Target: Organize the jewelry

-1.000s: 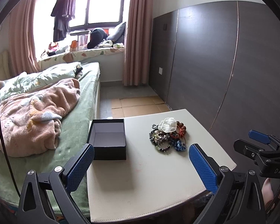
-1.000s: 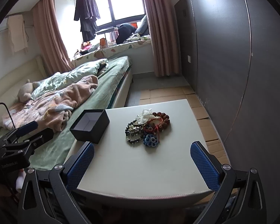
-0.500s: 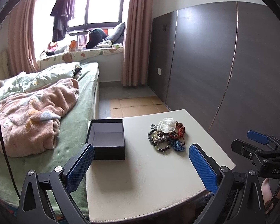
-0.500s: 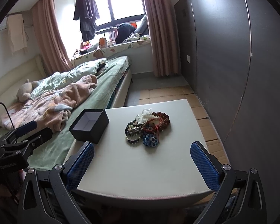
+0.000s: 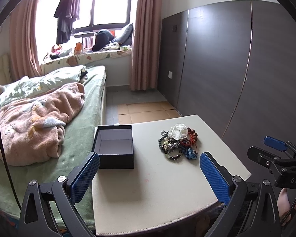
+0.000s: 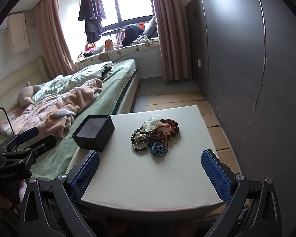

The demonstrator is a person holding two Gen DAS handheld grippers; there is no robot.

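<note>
A heap of jewelry point(image 5: 177, 143) point(image 6: 155, 136) lies on a white table point(image 5: 163, 195) point(image 6: 148, 179): bead bracelets, a red cord bracelet, a blue flower piece and a pale clear piece on top. An open black box point(image 5: 114, 148) point(image 6: 93, 132) with a pale lining stands empty at the table's left edge. My left gripper point(image 5: 150, 169) hovers open over the near part of the table, short of both. My right gripper point(image 6: 151, 167) is open too, above the front edge, with nothing between its fingers. Each gripper shows at the side of the other's view.
A bed point(image 5: 49, 118) with a pink blanket and green sheet runs along the table's left side. A dark panelled wall point(image 5: 227, 69) stands close on the right. Cardboard sheets point(image 5: 146, 112) cover the floor beyond the table. A hand point(image 5: 286, 201) holds the right gripper's handle.
Both views shift only slightly; the left gripper has drifted a little, so the box and the jewelry sit marginally lower and nearer. Both grippers stay open and hold nothing.
</note>
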